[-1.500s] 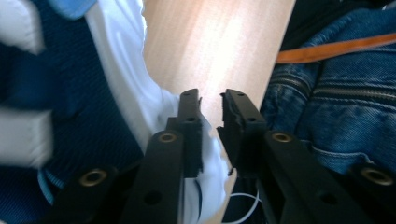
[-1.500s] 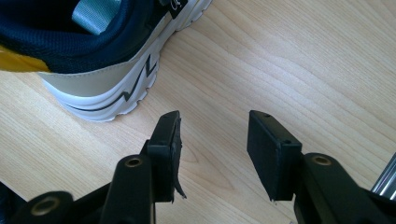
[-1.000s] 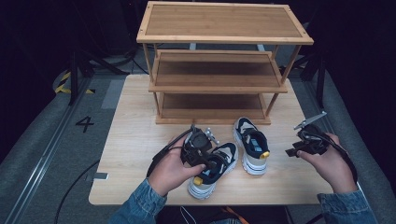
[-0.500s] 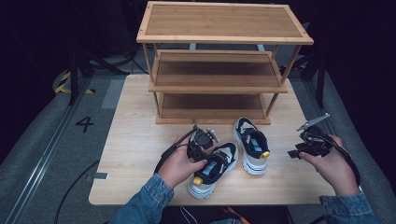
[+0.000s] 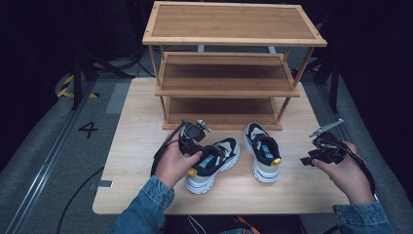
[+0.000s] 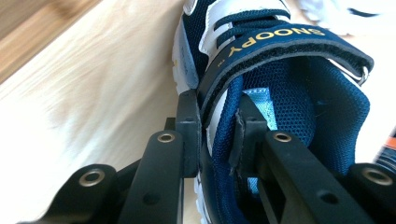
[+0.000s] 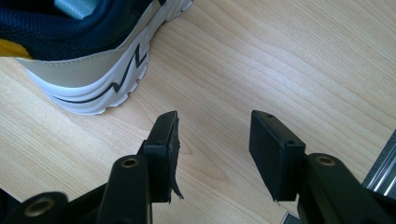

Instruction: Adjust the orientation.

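The side wall of the left sneaker (image 5: 213, 163), beside its "SNOOPY" strap (image 6: 280, 44), is pinched between the narrowed fingers (image 6: 189, 126) of the left gripper (image 5: 191, 141), one finger outside and one inside the opening. That shoe is seen on the wooden counter (image 5: 141, 146), in front of a three-tier wooden shoe rack (image 5: 229, 63). The right sneaker (image 5: 263, 151) stands just beside it. The right gripper (image 7: 212, 149) is held over bare counter near that shoe's heel, its fingers spread wide and holding nothing.
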Demonstrator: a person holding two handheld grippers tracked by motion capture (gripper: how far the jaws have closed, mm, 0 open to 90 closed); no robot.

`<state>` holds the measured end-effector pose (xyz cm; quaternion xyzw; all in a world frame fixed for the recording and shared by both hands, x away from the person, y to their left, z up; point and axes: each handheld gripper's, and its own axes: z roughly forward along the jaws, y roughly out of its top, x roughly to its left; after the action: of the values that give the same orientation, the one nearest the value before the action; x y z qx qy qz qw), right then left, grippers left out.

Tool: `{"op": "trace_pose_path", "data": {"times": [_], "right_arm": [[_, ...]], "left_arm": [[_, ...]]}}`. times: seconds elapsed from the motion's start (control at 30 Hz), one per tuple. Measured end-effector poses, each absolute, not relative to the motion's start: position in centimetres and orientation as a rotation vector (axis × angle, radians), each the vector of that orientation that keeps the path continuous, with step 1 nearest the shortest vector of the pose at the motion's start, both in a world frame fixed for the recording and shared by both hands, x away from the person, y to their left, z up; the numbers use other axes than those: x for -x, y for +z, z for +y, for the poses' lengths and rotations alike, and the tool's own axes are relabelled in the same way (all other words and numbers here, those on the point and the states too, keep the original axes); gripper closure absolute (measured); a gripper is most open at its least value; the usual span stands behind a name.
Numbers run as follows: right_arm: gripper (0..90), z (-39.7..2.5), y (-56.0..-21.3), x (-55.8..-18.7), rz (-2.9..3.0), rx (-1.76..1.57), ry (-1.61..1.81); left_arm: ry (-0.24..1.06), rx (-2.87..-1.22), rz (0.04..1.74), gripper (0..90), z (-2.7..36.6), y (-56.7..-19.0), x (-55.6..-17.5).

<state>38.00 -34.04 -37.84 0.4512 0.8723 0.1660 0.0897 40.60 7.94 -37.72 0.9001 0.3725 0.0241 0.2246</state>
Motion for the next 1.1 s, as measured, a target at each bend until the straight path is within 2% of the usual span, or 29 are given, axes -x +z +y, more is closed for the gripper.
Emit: {"op": "trace_pose_path", "data": {"times": [0.3, 0.47, 0.53, 0.67, 0.73, 0.83, 1.1], "right_arm": [[53.4, -33.9, -38.1, -38.1, 2.602, -1.339, 0.488], [53.4, -33.9, -38.1, -38.2, 2.603, -1.341, 0.49], [53.3, -34.0, -38.1, -38.2, 2.602, -1.344, 0.491], [53.1, -34.2, -38.0, -38.3, 2.597, -1.34, 0.495], [53.1, -34.1, -37.9, -38.3, 2.596, -1.34, 0.501], [53.0, -33.9, -37.8, -38.7, 2.596, -1.332, 0.501], [53.0, -32.8, -37.6, -39.5, 2.619, -1.291, 0.511]], "left_arm": [[0.092, -2.425, 1.158, 73.6, 9.7, -39.3, -42.2], [0.092, -2.428, 1.129, 65.3, 10.0, -38.2, -41.7], [0.103, -2.415, 1.116, 59.2, 10.5, -37.1, -41.2], [0.128, -2.398, 1.13, 56.0, 12.1, -35.6, -40.4], [0.171, -2.446, 1.167, 54.4, 12.8, -35.5, -40.1], [0.175, -2.507, 1.213, 53.9, 13.8, -36.0, -39.9], [0.026, -2.551, 1.243, 59.6, 14.7, -38.7, -40.4]]}}
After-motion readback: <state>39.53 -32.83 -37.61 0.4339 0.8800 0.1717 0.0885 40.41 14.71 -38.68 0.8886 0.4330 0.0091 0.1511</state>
